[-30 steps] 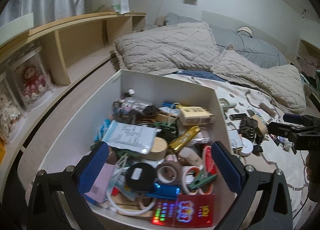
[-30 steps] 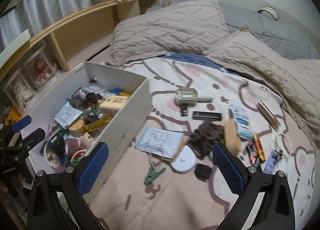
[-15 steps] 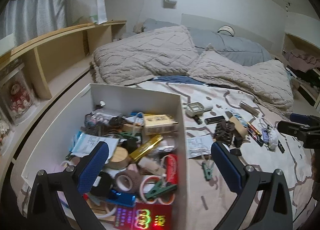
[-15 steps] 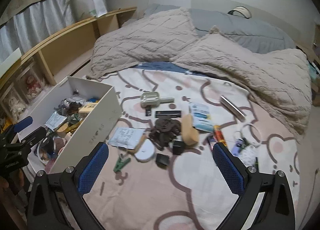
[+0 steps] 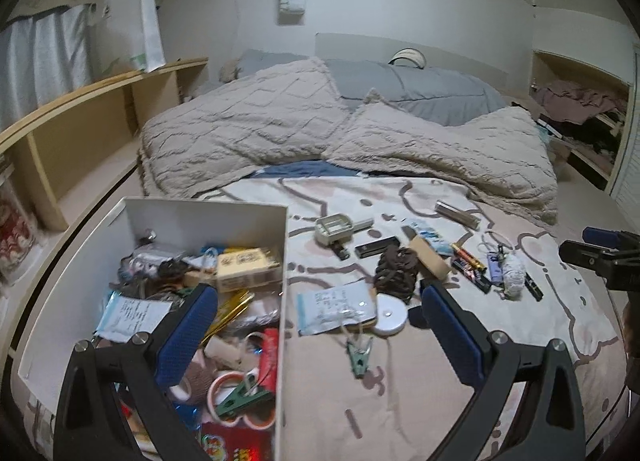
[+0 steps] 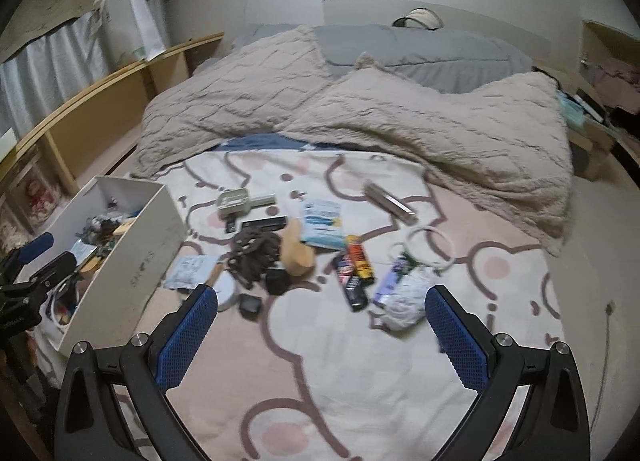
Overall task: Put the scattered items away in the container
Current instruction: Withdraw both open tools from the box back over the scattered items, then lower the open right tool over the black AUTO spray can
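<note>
Left tool (image 5: 320,325) agape, straddling box wall (image 5: 280,301).

bed (image 6: 320,361), white box (image 6: 132,261), scattered items, beige blanket (image 6: 400,121)

The right gripper (image 6: 321,331) is hovering with jaws wide apart over a patterned bedspread (image 6: 360,381) where small items are lying scattered, a white bundle (image 6: 406,301) nearest, while a white box (image 6: 136,257) is sitting at left.
</note>
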`<state>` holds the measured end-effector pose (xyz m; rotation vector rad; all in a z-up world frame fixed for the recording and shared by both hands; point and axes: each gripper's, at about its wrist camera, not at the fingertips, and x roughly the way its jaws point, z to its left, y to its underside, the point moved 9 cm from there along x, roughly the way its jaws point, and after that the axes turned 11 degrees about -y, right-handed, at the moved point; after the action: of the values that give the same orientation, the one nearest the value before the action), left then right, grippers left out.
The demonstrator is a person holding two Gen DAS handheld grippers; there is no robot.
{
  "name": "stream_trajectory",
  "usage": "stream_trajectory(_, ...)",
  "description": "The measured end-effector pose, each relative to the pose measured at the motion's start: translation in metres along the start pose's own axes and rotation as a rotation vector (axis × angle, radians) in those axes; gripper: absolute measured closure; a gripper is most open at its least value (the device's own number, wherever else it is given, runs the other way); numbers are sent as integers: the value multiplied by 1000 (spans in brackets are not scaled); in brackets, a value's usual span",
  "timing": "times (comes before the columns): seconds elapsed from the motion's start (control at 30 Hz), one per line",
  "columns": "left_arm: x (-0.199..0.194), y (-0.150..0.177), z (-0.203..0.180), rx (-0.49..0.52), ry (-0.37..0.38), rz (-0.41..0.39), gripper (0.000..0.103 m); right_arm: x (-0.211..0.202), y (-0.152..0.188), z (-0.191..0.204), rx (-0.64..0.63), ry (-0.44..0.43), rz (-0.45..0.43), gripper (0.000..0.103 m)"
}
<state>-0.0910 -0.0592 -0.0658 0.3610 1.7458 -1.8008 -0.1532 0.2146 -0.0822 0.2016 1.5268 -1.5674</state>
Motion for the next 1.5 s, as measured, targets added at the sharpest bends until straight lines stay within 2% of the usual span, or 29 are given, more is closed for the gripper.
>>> stream_trajectory(0.2, 4, -7, -15, -23, 62, -25, 0, -10, 1, -25, 31, 40, -27, 0)
stream_trajectory(0.53, 16, 5, -30, 2, 104, -32, 0, -11, 3, -50, 67, 92, -38, 0)
stream_trajectory(0.9, 21, 16, -43, 12, 143, -17, 0, -3, 12, -55, 44, 151, 9, 0)
stream_trajectory(1.2, 21, 36, -74, 67, 196, 20, 0, 9, 22, -71, 24, 175, 45, 0)
stream_trajectory(1.23, 22, 38, -77, 72, 203, 24, 0, 10, 23, -74, 18, 182, 50, 5)
stream_trajectory(1.27, 22, 41, -80, 77, 208, 29, 0, 12, 25, -76, 12, 187, 58, 16)
stream_trajectory(1.33, 25, 46, -84, 82, 212, 41, 0, 17, 30, -83, 15, 200, 86, 24)
stream_trajectory(1.5, 39, 61, -87, 79, 206, 89, 0, 32, 45, -100, 17, 239, 135, 26)
